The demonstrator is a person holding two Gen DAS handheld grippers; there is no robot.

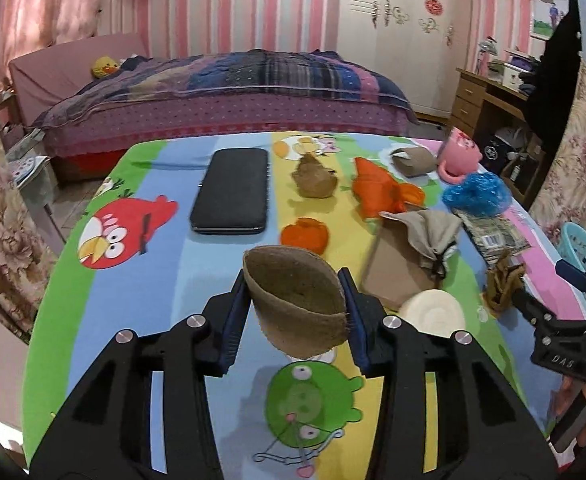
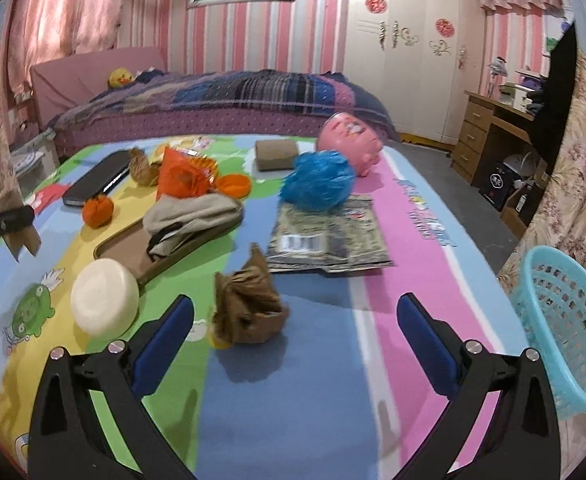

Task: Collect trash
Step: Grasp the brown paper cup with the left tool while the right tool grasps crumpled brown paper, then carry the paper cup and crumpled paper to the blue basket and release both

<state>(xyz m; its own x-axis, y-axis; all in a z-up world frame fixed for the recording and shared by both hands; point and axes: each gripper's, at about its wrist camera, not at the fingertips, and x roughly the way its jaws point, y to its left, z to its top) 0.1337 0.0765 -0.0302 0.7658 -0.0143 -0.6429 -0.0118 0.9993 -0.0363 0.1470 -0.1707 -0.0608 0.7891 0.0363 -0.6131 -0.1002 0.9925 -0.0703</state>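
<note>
1. Trash lies scattered over a worktop covered in a bright cartoon cloth; the piece in hand is a brown cardboard scrap, clamped between the pads of the left tool and apparently lifted clear of the cloth, above the green pig print.
2. That scrap looks light and fairly stiff, curved like a flattened cup. Its wider rounded edge points up and away from the camera and its ragged narrower end hangs down towards it. The pads press on its two sides, which seems a sound hold; a harder squeeze would probably fold it.
3. Further right, a crumpled brown paper wad sits on the blue stripe, just ahead of the right tool and nearer its left finger. That tool's jaws stand wide apart with nothing between them.
4. The wad should be very light, soft and springy, likely to crush, not slip. It stands roughly upright, with a twisted peak pointing up and slightly back, so its long axis is near vertical. Its bulky lower body looks like the best place to pinch, since the thin peak could tear or bend away.
5. Beyond it lie a flat printed wrapper and a blue plastic bag, both thin and limp.
6. At the far right a turquoise basket waits beside the worktop, a likely place for the trash.
</note>
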